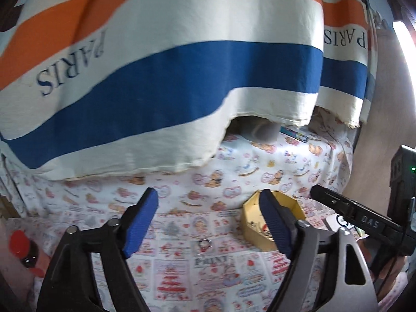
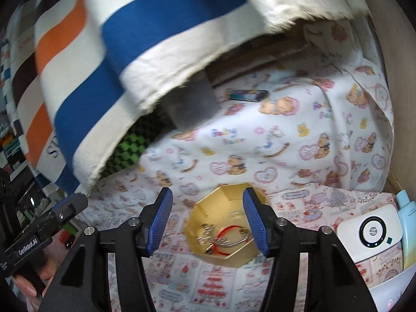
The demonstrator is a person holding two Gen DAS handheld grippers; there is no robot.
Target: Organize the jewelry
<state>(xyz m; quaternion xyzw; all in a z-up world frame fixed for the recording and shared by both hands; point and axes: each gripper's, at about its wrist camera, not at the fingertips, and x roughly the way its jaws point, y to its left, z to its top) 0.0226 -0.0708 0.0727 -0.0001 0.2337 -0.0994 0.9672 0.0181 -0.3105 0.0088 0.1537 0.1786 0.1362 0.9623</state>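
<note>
A small silver ring [image 1: 204,243] lies on the patterned cloth, just ahead of and between the fingers of my left gripper [image 1: 209,225], which is open and empty. A gold octagonal box [image 1: 270,222] stands to its right, partly behind the right finger. In the right wrist view the same box [image 2: 223,223] holds a red cord, silver chains and a bangle. My right gripper [image 2: 209,223] is open and empty, hovering over the box. The right gripper [image 1: 345,209] also shows at the right edge of the left wrist view.
A striped "PARIS" cloth [image 1: 161,72] hangs over the back. A lighter [image 2: 248,95] and a grey container [image 2: 192,106] lie behind. A white device [image 2: 371,231] and a pale blue bottle [image 2: 407,223] sit right. A red-capped bottle [image 1: 22,247] is at left.
</note>
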